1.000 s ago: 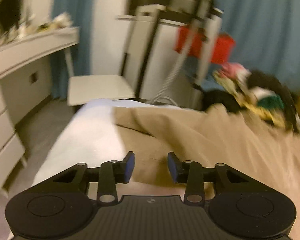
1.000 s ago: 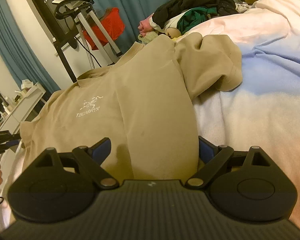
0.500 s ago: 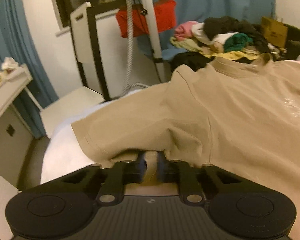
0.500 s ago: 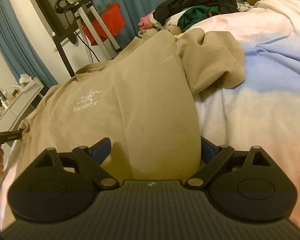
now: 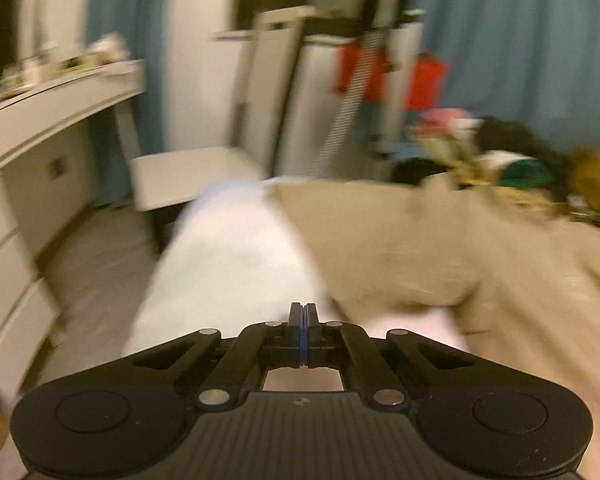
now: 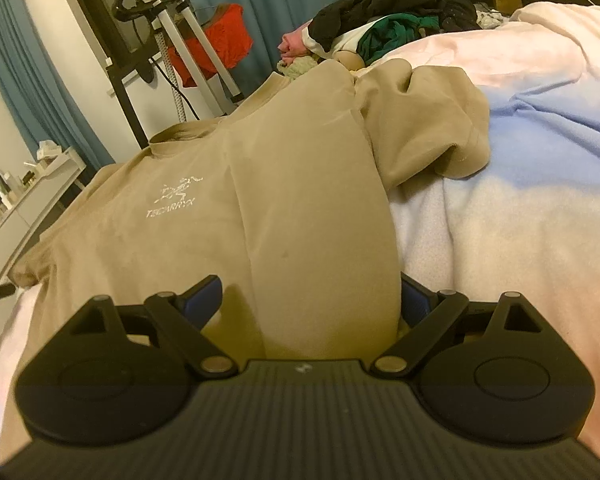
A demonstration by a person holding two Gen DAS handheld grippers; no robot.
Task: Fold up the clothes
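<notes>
A tan T-shirt (image 6: 260,208) with a white chest logo lies face up on the bed, its right sleeve (image 6: 428,128) bunched up. My right gripper (image 6: 308,298) is open at the shirt's bottom hem, with the cloth lying between its blue-padded fingers (image 6: 206,294). In the blurred left wrist view, my left gripper (image 5: 304,314) is shut, pads pressed together with nothing between them. It hovers over the white bedding (image 5: 236,264), just left of the tan T-shirt (image 5: 440,252).
A pile of mixed clothes (image 6: 388,24) sits at the far end of the bed. A garment steamer stand (image 6: 180,36) with a red garment and blue curtains stand behind. White drawers (image 5: 28,184) and a white chair (image 5: 188,176) are left of the bed.
My left gripper was open, then shut on the shirt's left side, and is now shut off the cloth, its view swung left. The right gripper has stayed put.
</notes>
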